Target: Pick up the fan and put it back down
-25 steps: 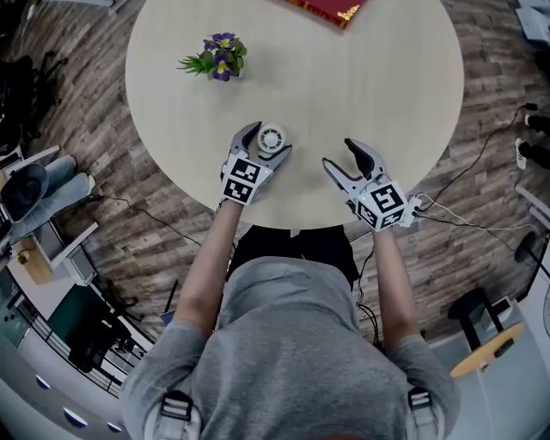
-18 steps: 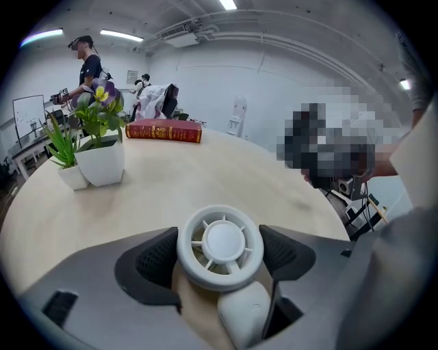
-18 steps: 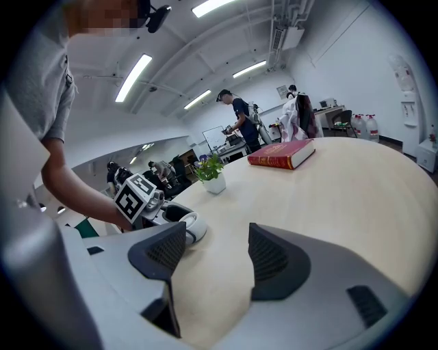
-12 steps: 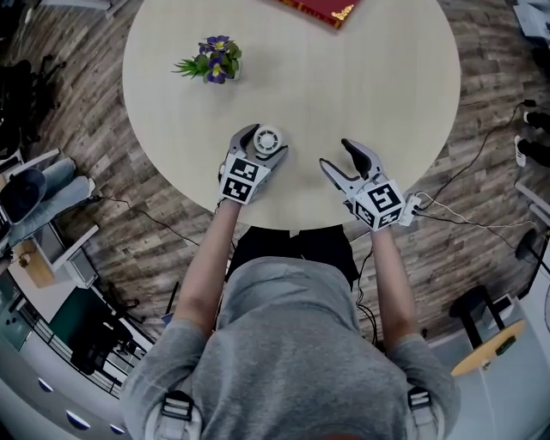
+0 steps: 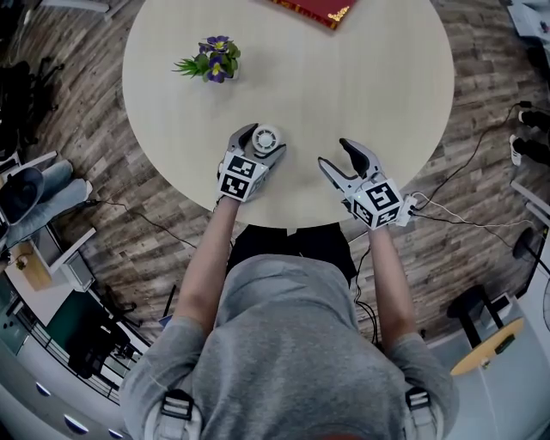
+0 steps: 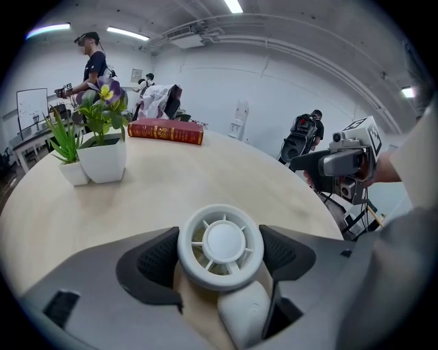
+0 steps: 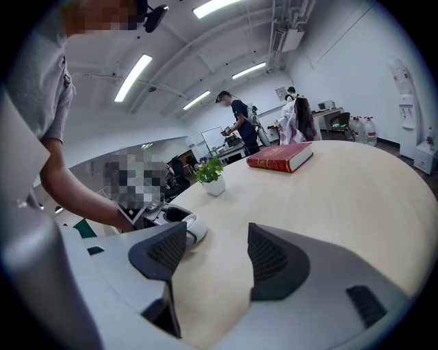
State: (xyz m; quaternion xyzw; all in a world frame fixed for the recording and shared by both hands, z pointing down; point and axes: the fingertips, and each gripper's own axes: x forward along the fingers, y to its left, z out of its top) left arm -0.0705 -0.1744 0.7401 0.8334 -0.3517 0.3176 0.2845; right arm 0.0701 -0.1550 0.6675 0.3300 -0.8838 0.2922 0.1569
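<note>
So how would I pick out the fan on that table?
Start at the round pale wooden table and go to its near edge, by the person. There the left claw is closed on the small white round fan, a ring with spokes and a plain hub. The white-potted purple flowers and the red book lie farther off, and neither is ring-shaped.

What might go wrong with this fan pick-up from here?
1. The left hand-held gripper grips the fan only by its curved round rim, so it may slip or swivel when lifted.
2. The fan sits near the edge of the table, so a slip might send it to the floor.
</note>
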